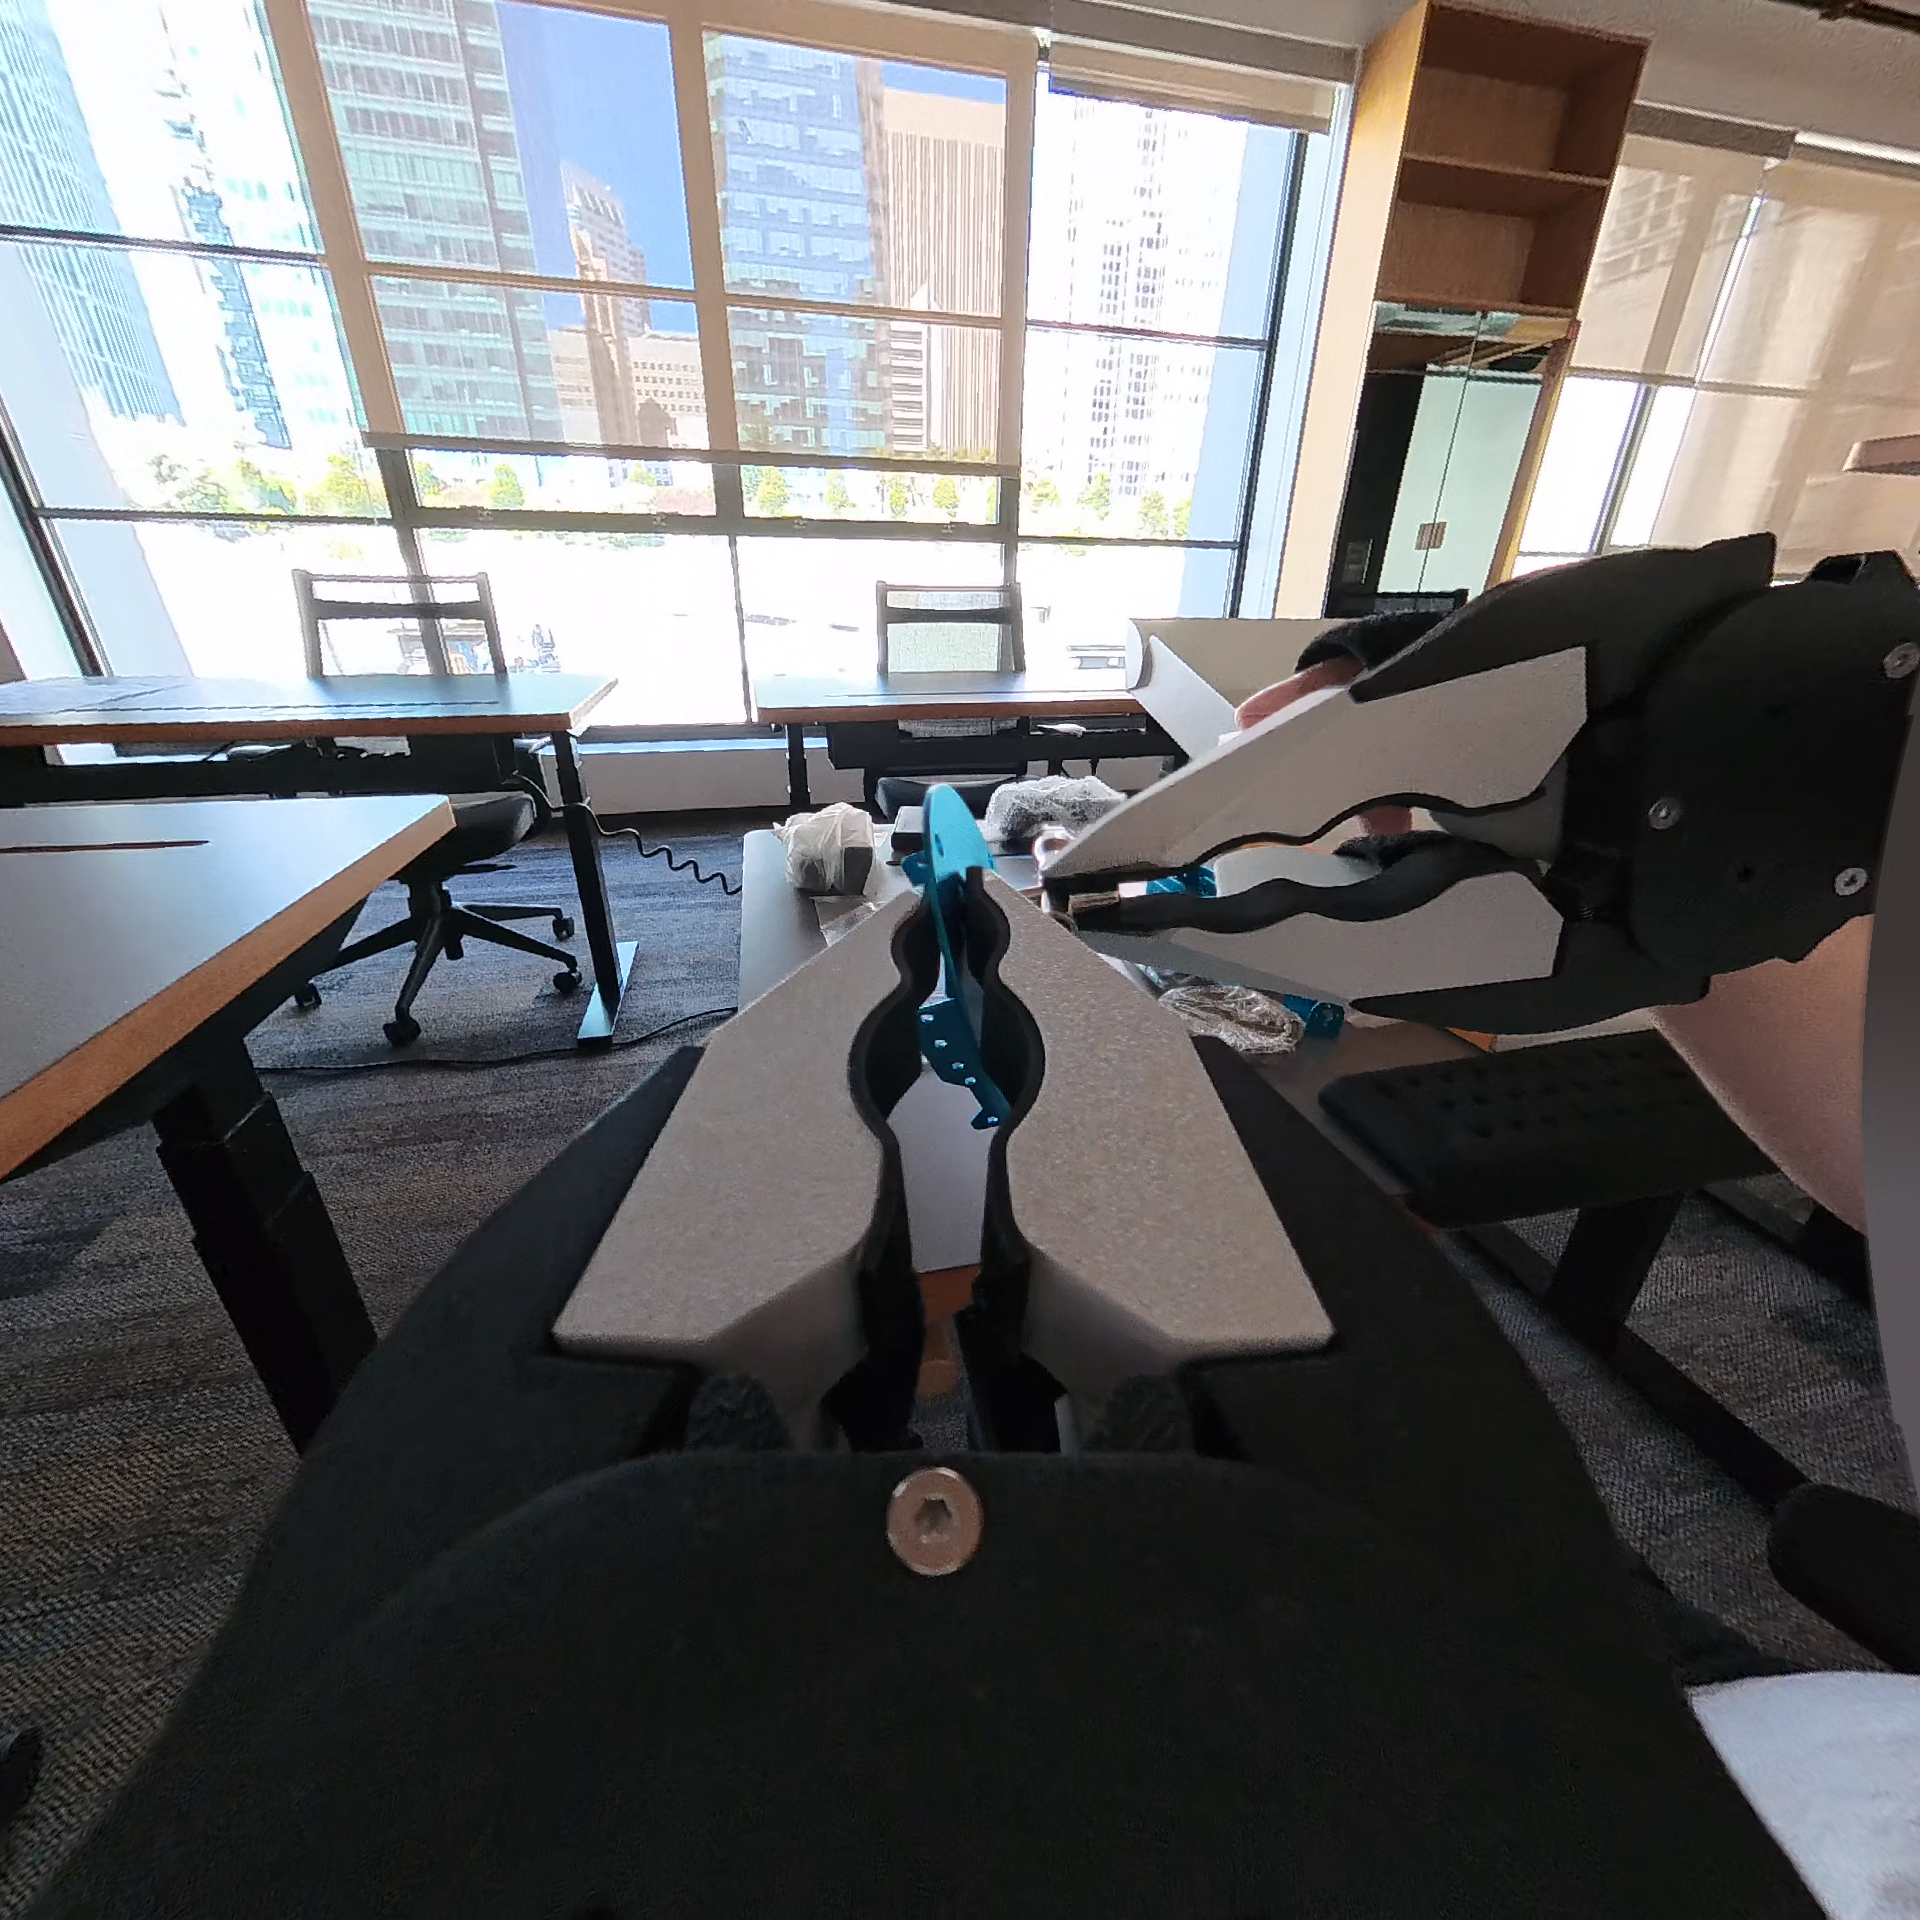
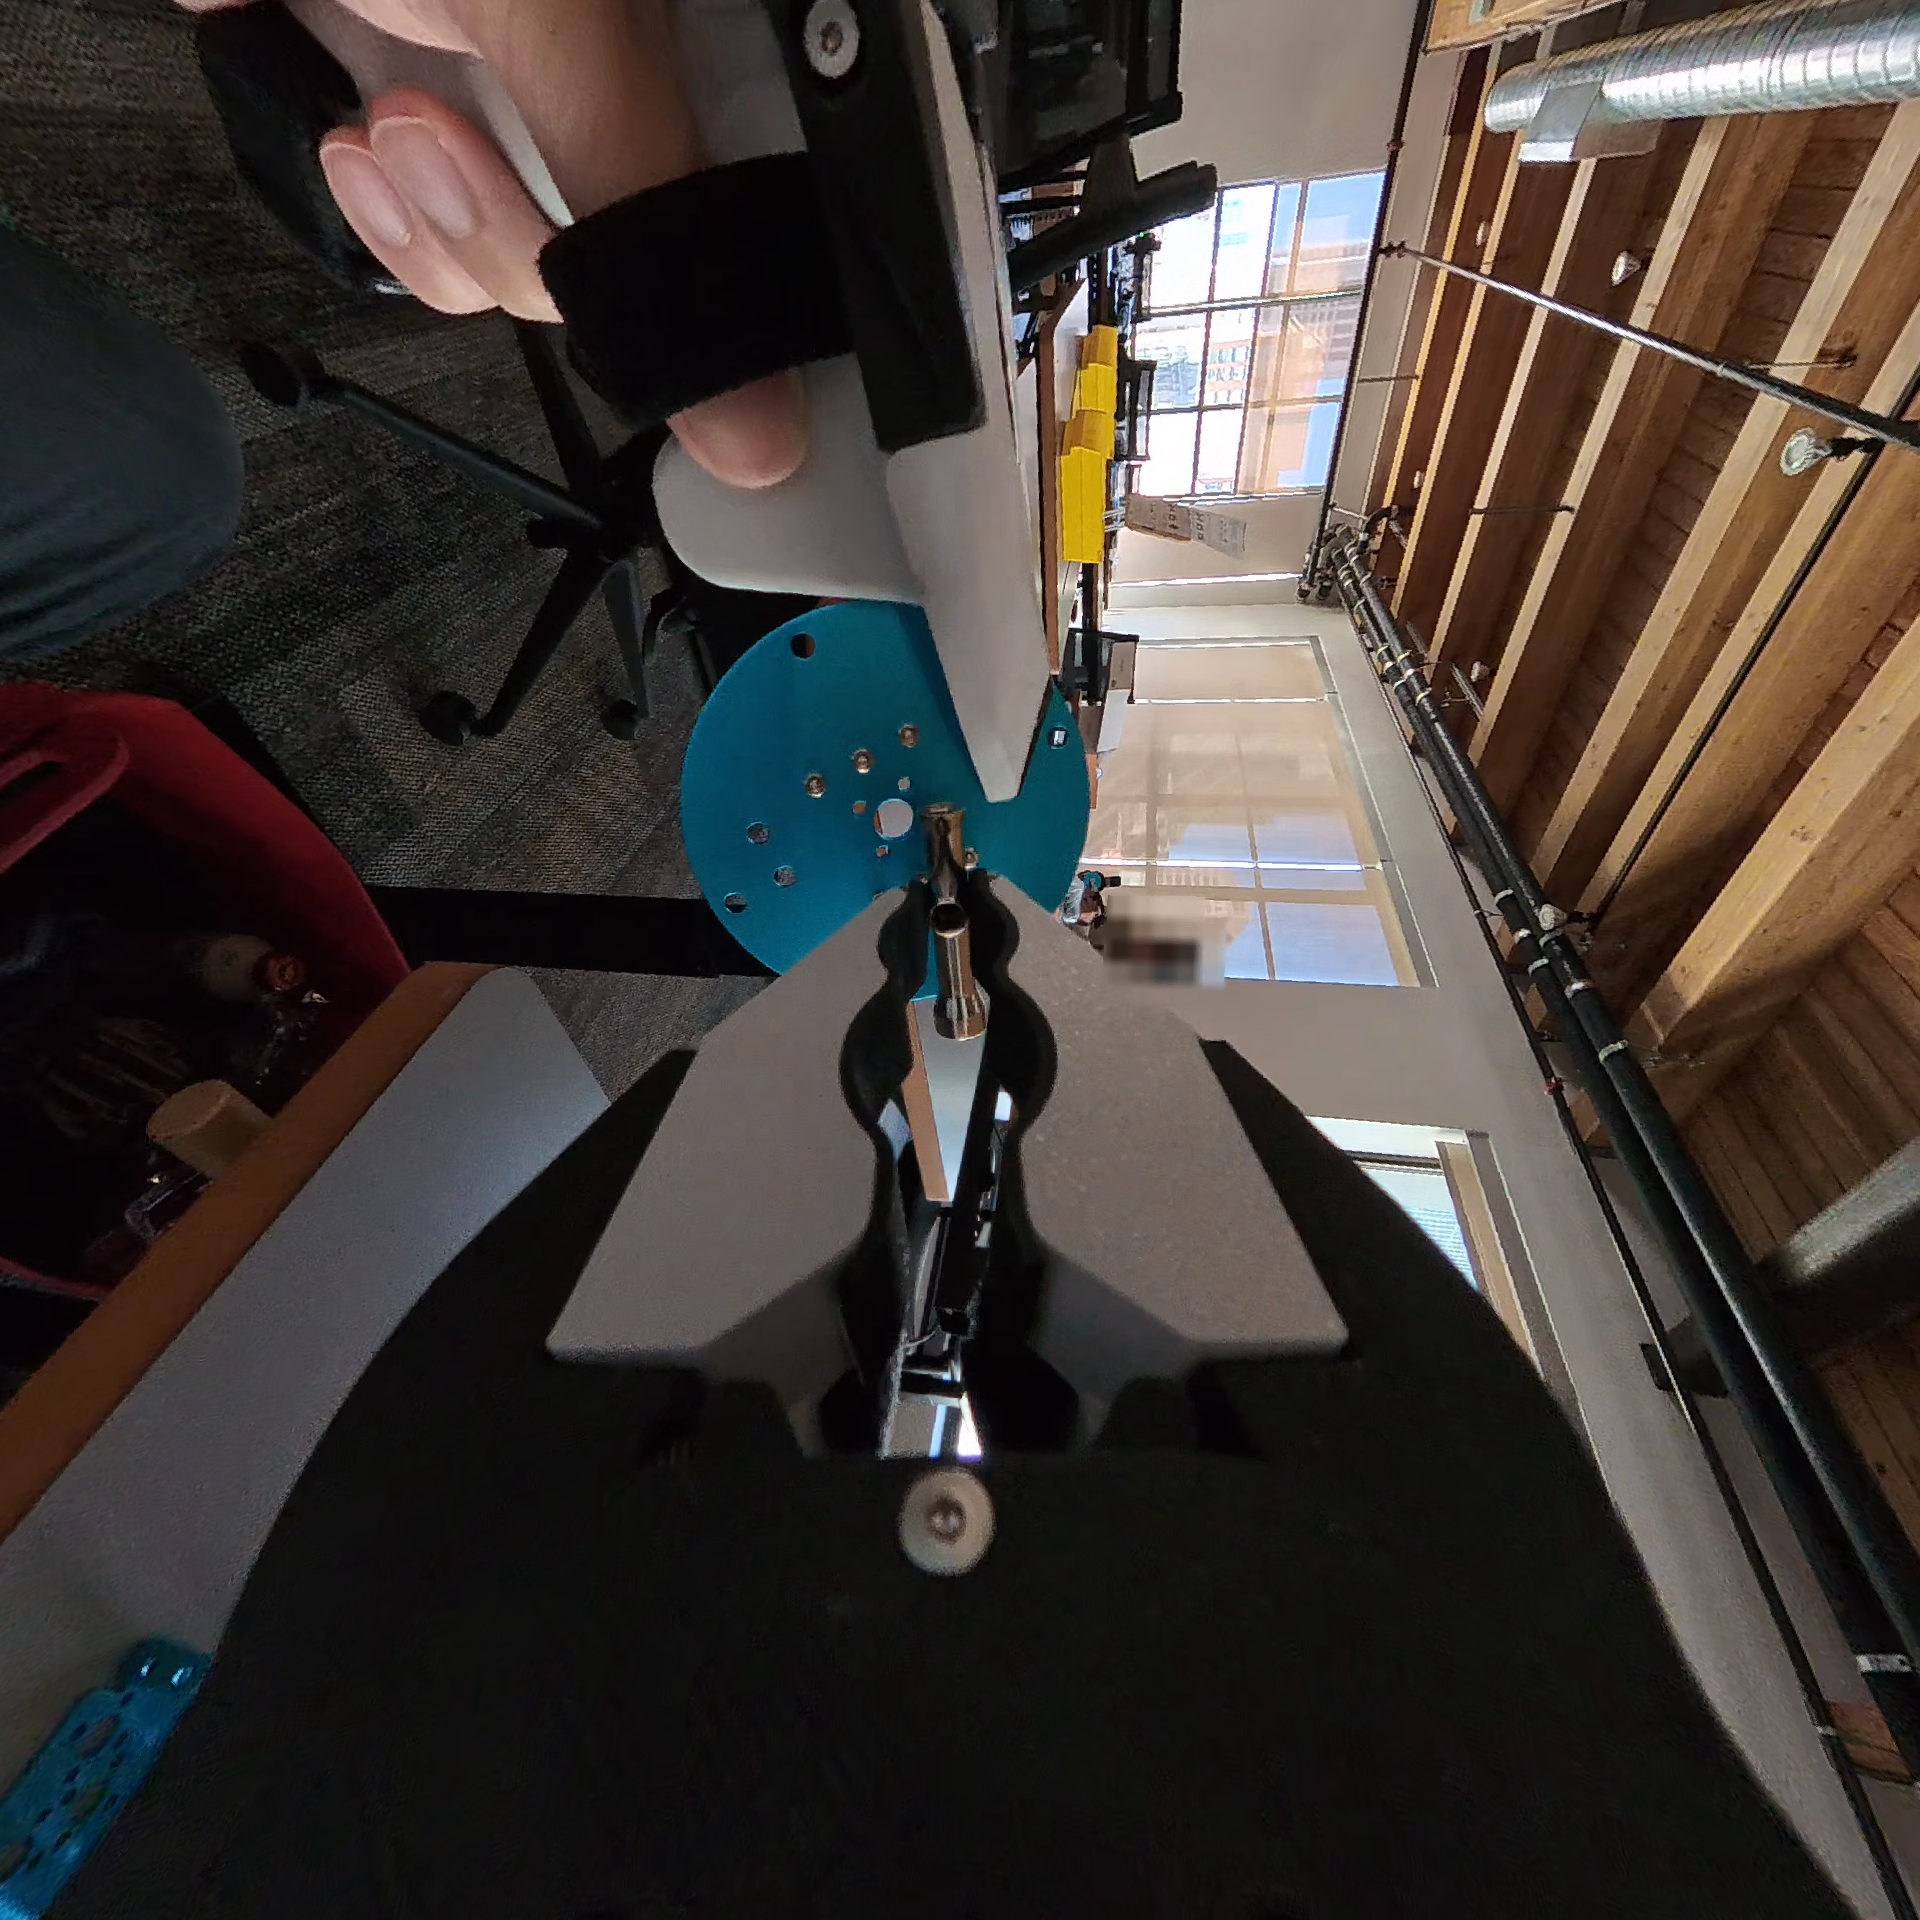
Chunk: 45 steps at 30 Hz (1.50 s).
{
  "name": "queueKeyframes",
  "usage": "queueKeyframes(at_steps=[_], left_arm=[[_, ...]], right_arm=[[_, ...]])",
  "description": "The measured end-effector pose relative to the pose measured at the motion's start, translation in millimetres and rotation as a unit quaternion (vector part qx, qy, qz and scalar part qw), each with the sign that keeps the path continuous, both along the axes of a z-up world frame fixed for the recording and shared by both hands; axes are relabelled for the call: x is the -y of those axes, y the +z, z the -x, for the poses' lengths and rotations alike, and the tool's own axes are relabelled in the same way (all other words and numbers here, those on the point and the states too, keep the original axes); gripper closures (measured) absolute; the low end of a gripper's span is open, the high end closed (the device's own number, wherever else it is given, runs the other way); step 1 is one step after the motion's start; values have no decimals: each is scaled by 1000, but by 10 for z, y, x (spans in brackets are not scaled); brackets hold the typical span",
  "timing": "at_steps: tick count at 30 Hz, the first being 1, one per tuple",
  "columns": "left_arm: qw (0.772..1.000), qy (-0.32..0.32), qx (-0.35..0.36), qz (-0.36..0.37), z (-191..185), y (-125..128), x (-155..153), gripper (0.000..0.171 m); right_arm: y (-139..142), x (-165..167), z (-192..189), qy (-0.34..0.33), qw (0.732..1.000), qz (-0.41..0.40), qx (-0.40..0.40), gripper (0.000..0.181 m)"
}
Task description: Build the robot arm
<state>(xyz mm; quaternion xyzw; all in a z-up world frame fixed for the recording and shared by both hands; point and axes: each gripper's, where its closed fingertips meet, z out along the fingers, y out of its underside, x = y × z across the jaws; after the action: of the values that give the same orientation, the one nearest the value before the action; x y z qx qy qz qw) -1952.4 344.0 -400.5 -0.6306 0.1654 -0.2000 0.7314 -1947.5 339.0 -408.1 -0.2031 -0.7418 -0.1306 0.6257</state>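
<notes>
My left gripper (image 1: 961, 883) is shut on the rim of a round blue metal plate (image 1: 948, 836) with several holes, held edge-on with a small blue bracket below it. In the right wrist view the plate (image 2: 810, 790) faces me, and the left gripper (image 2: 1010, 769) comes down from above with a person's hand (image 2: 436, 197) on it. My right gripper (image 2: 945, 896) is shut on a small silver socket tool (image 2: 956, 971). The tool's tip touches a fastener near the plate's centre hole. In the left wrist view the right gripper (image 1: 1060, 899) reaches in from the right.
A low table (image 1: 774, 914) ahead carries plastic bags of parts (image 1: 826, 847) and blue metal pieces (image 1: 1184, 885). A black perforated pad (image 1: 1538, 1122) lies to the right. Desks (image 1: 156, 935) and office chairs (image 1: 457, 831) stand on the left. A red bin (image 2: 208, 831) and a blue perforated strip (image 2: 94, 1745) are near the white tabletop (image 2: 312, 1299). Both grippers' tips are close together, under 4 cm apart.
</notes>
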Motion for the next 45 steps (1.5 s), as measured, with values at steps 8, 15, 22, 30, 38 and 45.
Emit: queueKeyframes(at_steps=[8,15,22,30,38,45], left_arm=[[1000,-5,5,-4,-18,40,21,169],[1000,-4,-11,-11,-53,56,42,169],[997,28,-59,-34,-74,89,67,169],[996,48,-42,-62,-38,196,107,169],[995,71,-8,-71,10,262,108,169],[993,99,-6,-71,74,282,69,169]], right_arm=[[90,51,-20,3,1000,-18,-6,175],[88,46,-16,-1,1000,-9,4,175],[104,47,-17,5,1000,-18,3,175],[207,71,18,-4,994,69,-87,175],[271,51,61,-13,978,102,-180,174],[306,-4,113,-53,976,50,-205,172]])
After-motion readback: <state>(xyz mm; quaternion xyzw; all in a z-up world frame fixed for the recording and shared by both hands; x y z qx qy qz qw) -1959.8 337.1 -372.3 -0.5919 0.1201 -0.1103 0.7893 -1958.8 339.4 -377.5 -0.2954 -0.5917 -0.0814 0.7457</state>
